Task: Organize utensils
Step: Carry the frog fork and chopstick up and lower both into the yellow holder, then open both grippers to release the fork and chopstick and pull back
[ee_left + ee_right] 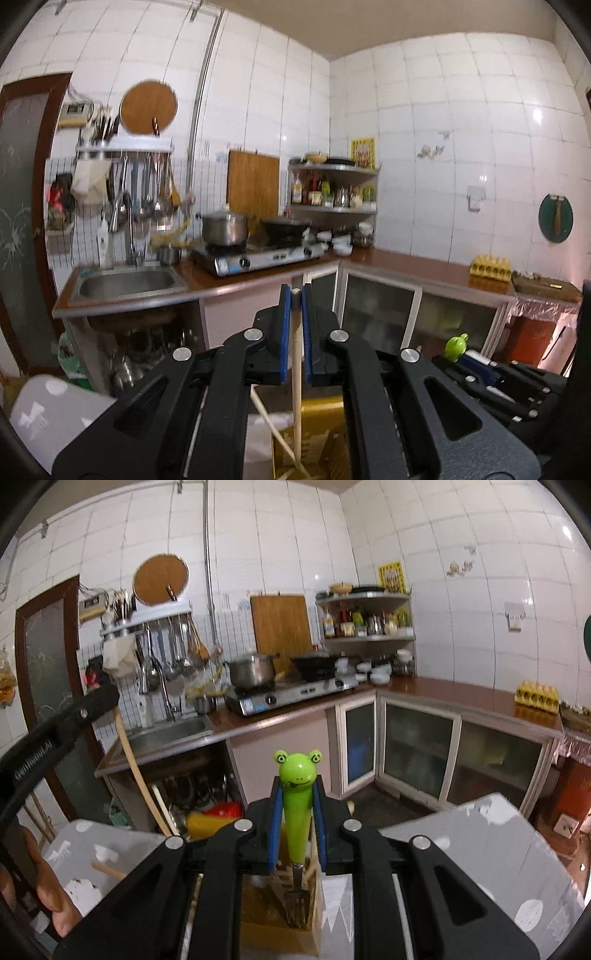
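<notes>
Left gripper (296, 295): blue pads clamped on a pale wooden chopstick (296, 369), gripped near its top end. The stick hangs almost straight down between the jaws, its lower end reaching toward a yellow-brown holder (317, 435) below. A second pale stick (271, 424) lies slanted beside it over the same holder.

Right gripper (297, 794): pads clamped on the green frog-headed handle of a fork (297, 812). The frog head stands above the fingertips; the metal tines point down into a wooden utensil box (266, 912) directly under the gripper. Other wooden sticks stand in that box; their number cannot be told.

The box sits on a grey surface with white patches (480, 842), which extends to either side of the gripper. In the right wrist view the left gripper's black body (55, 731) shows at the left edge, with its long stick (136, 771) curving downward, and part of a hand (48, 886) below it. In the left wrist view the frog fork (456, 345) and the right gripper show at lower right.

Beyond: a brown desk (406, 262) runs along two tiled walls, carrying a steel sink (125, 284), a gas stove (258, 256) with a steel pot (223, 229) and a dark wok (286, 227), and a yellow egg carton (491, 267). Ladles hang on a wall rack (123, 147) above the sink.
</notes>
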Demonstrator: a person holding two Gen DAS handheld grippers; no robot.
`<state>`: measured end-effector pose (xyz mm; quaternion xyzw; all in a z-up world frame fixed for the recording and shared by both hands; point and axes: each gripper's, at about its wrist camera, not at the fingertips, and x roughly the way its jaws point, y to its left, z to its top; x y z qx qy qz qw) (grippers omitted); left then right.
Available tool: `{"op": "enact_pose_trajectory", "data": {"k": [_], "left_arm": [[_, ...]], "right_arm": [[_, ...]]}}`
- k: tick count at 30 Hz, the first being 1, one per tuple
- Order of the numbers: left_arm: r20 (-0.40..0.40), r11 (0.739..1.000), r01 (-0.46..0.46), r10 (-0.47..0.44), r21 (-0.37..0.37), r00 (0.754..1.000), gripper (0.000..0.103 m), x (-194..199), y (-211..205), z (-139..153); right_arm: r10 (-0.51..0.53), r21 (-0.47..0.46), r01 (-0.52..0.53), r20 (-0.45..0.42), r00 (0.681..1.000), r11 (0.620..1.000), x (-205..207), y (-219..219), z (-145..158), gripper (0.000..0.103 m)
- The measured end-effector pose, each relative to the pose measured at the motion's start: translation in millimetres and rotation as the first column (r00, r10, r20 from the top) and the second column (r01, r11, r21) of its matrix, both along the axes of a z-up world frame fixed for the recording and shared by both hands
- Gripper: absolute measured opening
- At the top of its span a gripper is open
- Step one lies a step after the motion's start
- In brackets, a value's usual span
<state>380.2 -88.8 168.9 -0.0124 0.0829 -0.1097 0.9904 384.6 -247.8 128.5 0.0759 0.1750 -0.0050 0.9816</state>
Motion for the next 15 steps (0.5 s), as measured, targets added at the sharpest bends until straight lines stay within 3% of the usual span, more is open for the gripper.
{"op": "enact_pose_trajectory", "data": {"k": [10,11,12,13,14,15], "left_arm": [[-0.187,1.0,-0.007,0.011,0.02,0.982,0.006,19,13,-57],[-0.206,1.0,-0.008,0.011,0.018,0.979,0.013,17,17,-56],[-0.216,1.0,-0.008,0.011,0.013,0.976,0.028,14,19,-55],[-0.219,1.0,-0.017,0.017,0.004,0.976,0.038,9,24,-51],[-0.214,1.0,-0.026,0.025,0.001,0.977,0.055,4,27,-47],[-0.201,0.999,-0.038,0.037,0.0,0.979,0.061,-4,32,-42]], "right_arm": [[0.007,-0.005,-0.007,-0.12,0.993,1.0,11,-3,-45,0.019],[0.0,-0.012,-0.002,-0.121,0.993,1.0,8,-4,-44,0.032],[-0.02,-0.023,0.017,-0.113,0.993,1.0,3,-5,-42,0.055],[-0.039,-0.028,0.036,-0.1,0.994,0.999,-3,-7,-37,0.062],[-0.047,-0.028,0.044,-0.094,0.994,0.999,-8,-9,-33,0.063],[-0.051,-0.029,0.048,-0.096,0.994,0.998,-16,-11,-29,0.063]]}}
